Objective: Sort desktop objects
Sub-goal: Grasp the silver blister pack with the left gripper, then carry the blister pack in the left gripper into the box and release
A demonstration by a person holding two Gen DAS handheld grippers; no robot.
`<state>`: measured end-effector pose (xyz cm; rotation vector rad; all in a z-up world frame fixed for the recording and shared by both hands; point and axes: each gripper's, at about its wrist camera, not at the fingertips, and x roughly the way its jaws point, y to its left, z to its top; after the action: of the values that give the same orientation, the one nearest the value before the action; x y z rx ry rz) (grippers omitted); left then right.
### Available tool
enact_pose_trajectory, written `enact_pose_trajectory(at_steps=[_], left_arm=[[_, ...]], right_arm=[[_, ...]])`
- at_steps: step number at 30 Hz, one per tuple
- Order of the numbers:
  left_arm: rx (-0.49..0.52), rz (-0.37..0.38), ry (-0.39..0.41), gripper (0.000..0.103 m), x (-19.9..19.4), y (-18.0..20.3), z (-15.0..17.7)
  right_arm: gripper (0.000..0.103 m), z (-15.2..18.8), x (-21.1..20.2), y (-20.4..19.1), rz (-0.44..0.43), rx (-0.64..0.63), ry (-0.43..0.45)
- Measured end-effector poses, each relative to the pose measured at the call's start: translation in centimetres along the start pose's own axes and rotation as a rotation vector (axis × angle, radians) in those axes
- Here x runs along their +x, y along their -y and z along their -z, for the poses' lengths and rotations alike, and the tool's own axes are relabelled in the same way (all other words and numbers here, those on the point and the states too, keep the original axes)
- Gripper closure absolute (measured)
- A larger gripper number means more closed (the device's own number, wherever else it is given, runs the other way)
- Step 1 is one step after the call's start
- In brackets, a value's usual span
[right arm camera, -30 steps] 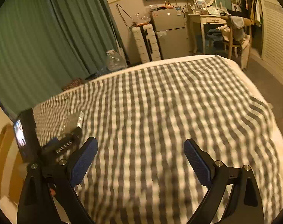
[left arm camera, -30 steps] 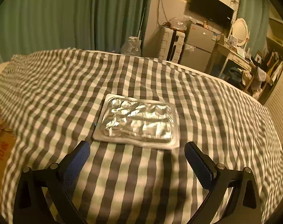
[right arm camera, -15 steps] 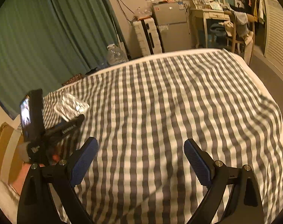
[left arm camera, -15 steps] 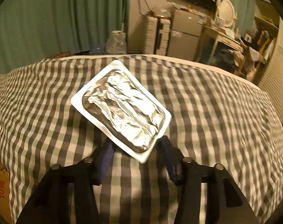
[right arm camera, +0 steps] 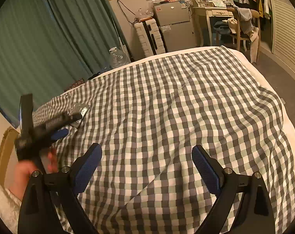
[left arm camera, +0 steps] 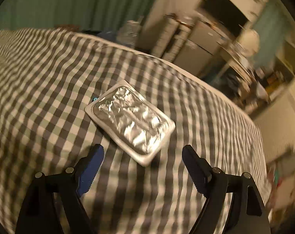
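Observation:
A silver foil blister pack [left arm camera: 131, 120] lies flat and slanted on the grey-and-white checked cover [left arm camera: 50, 89]. My left gripper [left arm camera: 143, 158] is open, its fingertips just short of the pack's near corner and apart from it. In the right wrist view the pack [right arm camera: 79, 110] shows far left, partly hidden by the left gripper [right arm camera: 57, 125] and the hand holding it. My right gripper [right arm camera: 146, 156] is open and empty over the middle of the cover.
Green curtains [right arm camera: 50, 39] hang behind. A white suitcase [right arm camera: 149, 36], a small fridge [right arm camera: 174, 25] and a dressing table with a chair [right arm camera: 242, 25] stand beyond the far edge. A cardboard box edge [right arm camera: 3, 152] sits at the left.
The left gripper, shut on the pack's corner half a second ago, has opened and drawn back. The pack now lies on the cover, turned from its first position. The right gripper stayed open.

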<state>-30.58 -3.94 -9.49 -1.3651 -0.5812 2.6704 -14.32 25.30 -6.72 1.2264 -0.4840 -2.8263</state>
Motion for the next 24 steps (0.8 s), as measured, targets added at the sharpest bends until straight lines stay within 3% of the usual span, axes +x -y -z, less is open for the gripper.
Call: enact_pose_trajectory(at_steps=[2,4,6,8,9,10,11,14,16,19,24], left_arm=[[-0.051,-0.018,0.010,0.012,0.8,0.6,-0.9],[-0.115,-0.084,0.029,0.009,1.5,0.9,-1.5],[-0.236,-0.122,0.042,0.004,2.5,0.8,-2.3],[-0.264,-0.159,0.048,0.003,3.3,0.9,-2.7],[-0.227,-0.201,0.024,0.006,4.0,1.2,-2.9],[-0.183,-0.244,0.007,0.024,4.5,1.7,-2.9],[-0.101,-0.291,-0.003,0.029,4.5,2.3,-2.9],[0.036,-0.187,-0.036,0.032,3.2,1.8,-1.9],[0.069,-0.141,-0.065,0.032,1.6,0.8,-0.8],[0.064,-0.093,-0.084,0.032,-2.3,-1.2,1.9],[-0.010,-0.065,-0.031,0.032,-10.7,-2.8,6.8]], right_arm=[[0.009,0.2,0.4,0.2,0.013,-0.009,-0.008],[0.009,0.1,0.9,0.7,0.021,-0.007,-0.021],[0.009,0.2,1.3,1.1,0.031,0.007,-0.028],[0.009,0.3,1.6,1.6,0.029,0.019,-0.038],[0.009,0.4,1.8,1.6,0.033,0.020,-0.039],[0.009,0.4,1.9,1.8,0.038,0.018,-0.041],[0.009,0.4,1.9,1.9,0.040,0.019,-0.042],[0.009,0.2,2.0,2.4,0.036,0.037,-0.046],[0.009,0.1,2.0,2.6,0.030,0.048,-0.054],[0.009,-0.1,1.4,2.3,0.024,0.042,-0.048],[0.009,0.1,-0.9,0.9,-0.004,0.026,-0.046]])
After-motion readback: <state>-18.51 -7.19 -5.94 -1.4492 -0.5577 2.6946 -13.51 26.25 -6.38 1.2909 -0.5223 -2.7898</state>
